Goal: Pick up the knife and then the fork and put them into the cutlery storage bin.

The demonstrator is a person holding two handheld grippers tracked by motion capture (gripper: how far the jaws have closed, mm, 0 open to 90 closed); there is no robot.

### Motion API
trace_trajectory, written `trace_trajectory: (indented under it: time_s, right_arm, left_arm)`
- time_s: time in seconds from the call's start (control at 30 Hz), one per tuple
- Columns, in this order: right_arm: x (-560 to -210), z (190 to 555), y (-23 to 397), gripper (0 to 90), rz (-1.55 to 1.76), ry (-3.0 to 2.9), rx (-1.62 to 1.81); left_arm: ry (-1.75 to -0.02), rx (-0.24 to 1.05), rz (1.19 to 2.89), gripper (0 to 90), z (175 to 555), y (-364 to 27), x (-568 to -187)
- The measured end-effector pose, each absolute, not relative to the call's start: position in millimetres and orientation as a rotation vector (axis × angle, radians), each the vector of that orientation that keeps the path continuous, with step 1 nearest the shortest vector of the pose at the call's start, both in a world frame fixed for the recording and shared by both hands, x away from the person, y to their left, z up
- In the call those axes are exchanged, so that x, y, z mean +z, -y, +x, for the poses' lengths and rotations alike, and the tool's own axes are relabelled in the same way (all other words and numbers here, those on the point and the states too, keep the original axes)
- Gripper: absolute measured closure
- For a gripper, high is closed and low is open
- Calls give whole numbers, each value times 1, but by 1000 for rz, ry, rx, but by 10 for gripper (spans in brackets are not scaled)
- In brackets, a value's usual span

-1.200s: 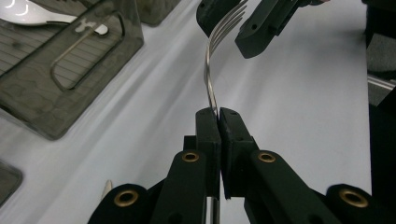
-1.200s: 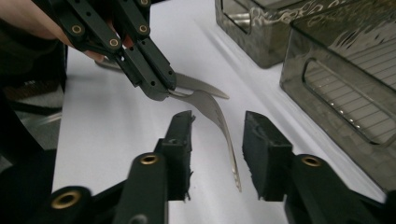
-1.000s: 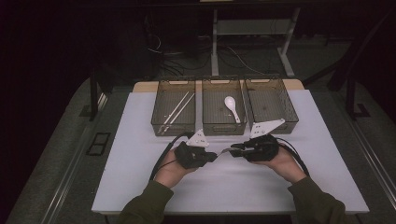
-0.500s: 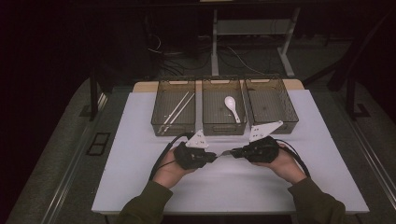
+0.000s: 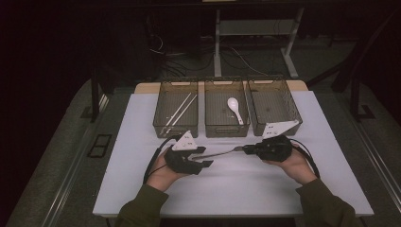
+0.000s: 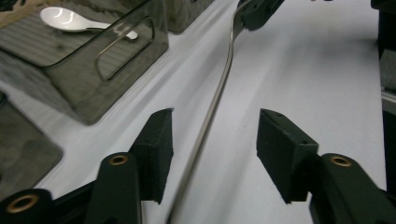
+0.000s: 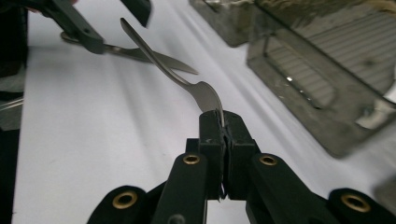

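White table surface (image 5: 236, 189) carries three translucent grey bins in a row along its far edge, standing close side by side; dark floor and cabling lie beyond.

Bin count and contents:
- Left bin (image 5: 176, 124): two chopsticks (image 5: 179, 109), lying side by side on a diagonal.
- Middle bin (image 5: 225, 127): one white spoon (image 5: 234, 109).
- Right bin (image 5: 274, 125): no contents can be made out.

Grippers: two, one in each of the person's hands, both near the middle of the table, in front of the bins, their tips pointing toward each other.

One metal fork (image 5: 221, 153) spans the gap between them, clear of all three bins.

Right gripper (image 5: 249, 150): jaws clenched on the tine end of the fork. In the right gripper view the two black pads meet with the fork head pinched between them, and the handle runs away from the camera toward the other gripper.

Left gripper (image 5: 206, 156): jaws have just been opening and now stand apart. In the left gripper view the fork handle (image 6: 210, 112) passes between the two pads (image 6: 156, 149), nearer the left pad, with neither pad pressing on it. Grip on that end is released.
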State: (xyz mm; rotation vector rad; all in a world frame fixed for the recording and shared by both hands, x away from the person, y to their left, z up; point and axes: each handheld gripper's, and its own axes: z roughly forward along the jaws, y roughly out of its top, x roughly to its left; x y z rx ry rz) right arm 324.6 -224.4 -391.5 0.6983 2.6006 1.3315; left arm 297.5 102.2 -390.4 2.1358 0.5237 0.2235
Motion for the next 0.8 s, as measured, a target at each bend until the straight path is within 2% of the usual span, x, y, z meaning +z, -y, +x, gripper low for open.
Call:
trace_trajectory:
  time_s: [0.27,0.53,0.8]
  right_arm:
    - [-385,327,251,878,787,-2522,1319]
    - [-377,330,274,877,883,-2437,1329]
    - [-366,337,295,878,980,-2331,1329]
  left_arm:
    - [-568,236,2089,327,291,-123,-392]
    - [-607,255,2057,188,281,-143,-402]
    - [-653,275,2033,107,270,-157,-418]
